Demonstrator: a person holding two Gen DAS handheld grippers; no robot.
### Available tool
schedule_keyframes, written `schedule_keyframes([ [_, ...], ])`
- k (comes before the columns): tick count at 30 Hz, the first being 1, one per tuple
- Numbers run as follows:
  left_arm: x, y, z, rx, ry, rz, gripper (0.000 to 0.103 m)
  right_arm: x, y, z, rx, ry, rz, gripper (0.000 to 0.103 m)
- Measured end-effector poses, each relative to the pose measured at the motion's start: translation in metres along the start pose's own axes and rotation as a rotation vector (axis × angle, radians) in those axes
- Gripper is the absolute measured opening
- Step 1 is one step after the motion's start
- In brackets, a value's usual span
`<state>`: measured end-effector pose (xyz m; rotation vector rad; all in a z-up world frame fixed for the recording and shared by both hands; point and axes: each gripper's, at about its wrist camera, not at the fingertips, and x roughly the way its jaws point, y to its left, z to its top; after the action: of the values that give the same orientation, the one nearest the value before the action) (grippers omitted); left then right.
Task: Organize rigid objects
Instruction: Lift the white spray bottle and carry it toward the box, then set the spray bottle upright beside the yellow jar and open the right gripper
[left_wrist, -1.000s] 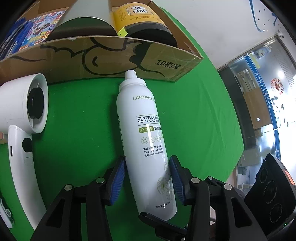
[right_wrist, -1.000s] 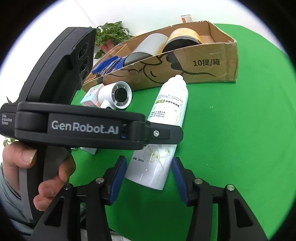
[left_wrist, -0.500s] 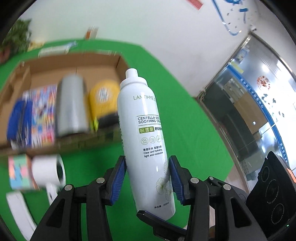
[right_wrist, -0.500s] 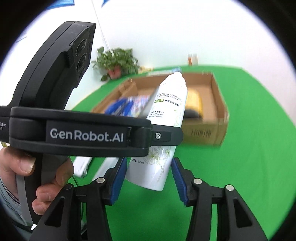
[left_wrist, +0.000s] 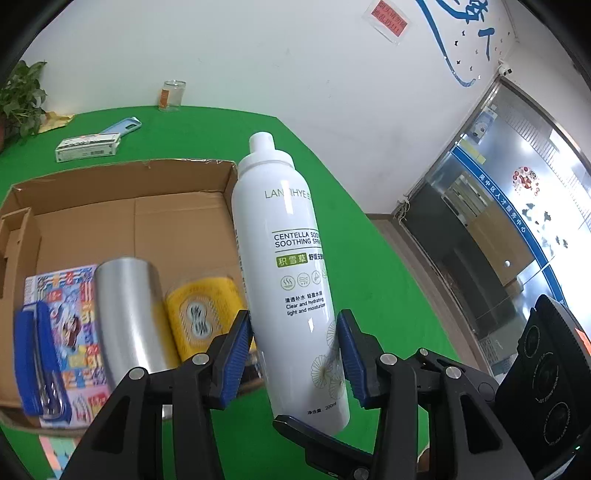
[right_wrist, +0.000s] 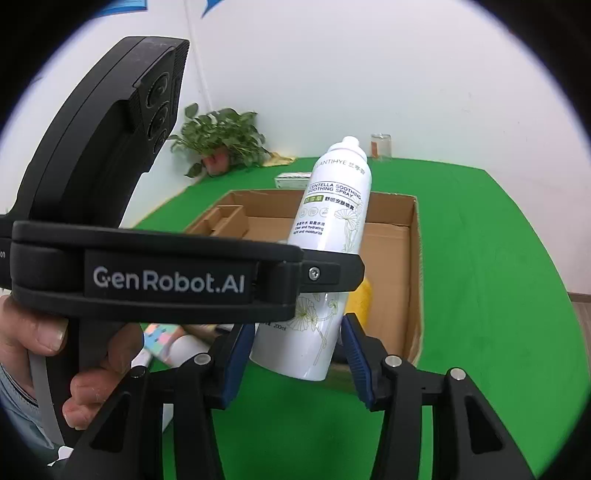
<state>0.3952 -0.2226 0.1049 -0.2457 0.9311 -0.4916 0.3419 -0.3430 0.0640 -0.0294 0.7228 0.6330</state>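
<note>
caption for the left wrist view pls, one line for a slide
Left gripper holds a white Centella soothing spray bottle above the cardboard box.

Spray bottle (left_wrist: 291, 273): glossy white plastic. Tumbler (left_wrist: 129, 314): brushed metal. Box (left_wrist: 122, 218): matt brown cardboard. Counter (left_wrist: 207, 136): matt green cloth.

White wall (left_wrist: 258, 55), glass doors (left_wrist: 498, 229), potted plant (right_wrist: 221, 144)

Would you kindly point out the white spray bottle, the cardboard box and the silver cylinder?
white spray bottle (left_wrist: 295, 266), left wrist view, on its printed label.
cardboard box (left_wrist: 122, 173), left wrist view, on its far wall.
silver cylinder (left_wrist: 129, 314), left wrist view, on its curved side.
</note>
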Motion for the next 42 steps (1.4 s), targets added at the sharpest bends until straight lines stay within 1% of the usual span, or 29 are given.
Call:
schedule_keyframes([
  [4,0.037,0.015,0.027,-0.027,0.051,-0.007,0.044,0.023,-0.023,0.013,0.01,0.048,-0.001,0.048],
  [6,0.06,0.025,0.034,-0.048,0.079,-0.013,0.044,0.035,-0.035,0.016,0.019,0.077,0.0,0.048],
  [11,0.11,0.043,0.04,-0.094,0.167,-0.017,0.044,0.059,-0.054,0.007,0.054,0.155,0.006,0.048],
  [13,0.127,0.048,0.041,-0.113,0.201,-0.027,0.044,0.064,-0.052,0.0,0.057,0.18,-0.006,0.048],
  [15,0.135,0.05,0.042,-0.125,0.212,-0.046,0.044,0.067,-0.054,-0.001,0.066,0.194,-0.016,0.048],
  [18,0.146,0.043,0.045,-0.085,0.233,-0.012,0.044,0.072,-0.059,-0.001,0.078,0.214,-0.025,0.048],
  [20,0.152,0.039,0.046,-0.068,0.251,-0.005,0.044,0.074,-0.059,-0.004,0.081,0.233,-0.038,0.048],
  [22,0.155,0.037,0.043,-0.076,0.261,-0.009,0.045,0.08,-0.06,-0.007,0.093,0.257,-0.044,0.048],
  [24,0.152,0.037,0.042,-0.081,0.257,-0.003,0.045,0.08,-0.06,-0.007,0.098,0.252,-0.042,0.047],
  [27,0.134,0.038,0.039,-0.073,0.216,0.018,0.045,0.078,-0.057,-0.007,0.103,0.254,-0.054,0.047],
  [29,0.115,0.038,0.035,-0.049,0.166,0.028,0.047,0.077,-0.055,-0.008,0.108,0.264,-0.054,0.047],
  [31,0.088,0.041,0.027,-0.016,0.093,0.057,0.061,0.075,-0.046,-0.009,0.1,0.261,-0.057,0.047],
  [32,0.072,0.042,0.02,0.001,0.047,0.081,0.065,0.071,-0.042,-0.01,0.09,0.25,-0.072,0.05],
  [33,0.056,0.042,0.013,0.02,-0.004,0.115,0.073,0.065,-0.037,-0.012,0.077,0.227,-0.092,0.055],
  [34,0.038,0.044,0.004,0.046,-0.063,0.155,0.086,0.058,-0.035,-0.015,0.067,0.201,-0.113,0.073],
  [35,0.02,0.045,-0.007,0.074,-0.127,0.2,0.093,0.056,-0.035,-0.016,0.06,0.167,-0.141,0.087],
  [36,0.007,0.046,-0.017,0.094,-0.169,0.241,0.102,0.046,-0.029,-0.02,0.062,0.117,-0.179,0.088],
  [37,-0.009,0.047,-0.03,0.129,-0.224,0.306,0.103,0.042,-0.026,-0.024,0.068,0.098,-0.188,0.088],
  [40,-0.036,0.05,-0.057,0.184,-0.263,0.417,0.103,0.039,-0.013,-0.039,0.094,0.093,-0.146,0.089],
  [42,-0.056,0.062,-0.072,0.165,-0.276,0.437,0.103,0.038,-0.002,-0.048,0.098,0.088,-0.146,0.089],
])
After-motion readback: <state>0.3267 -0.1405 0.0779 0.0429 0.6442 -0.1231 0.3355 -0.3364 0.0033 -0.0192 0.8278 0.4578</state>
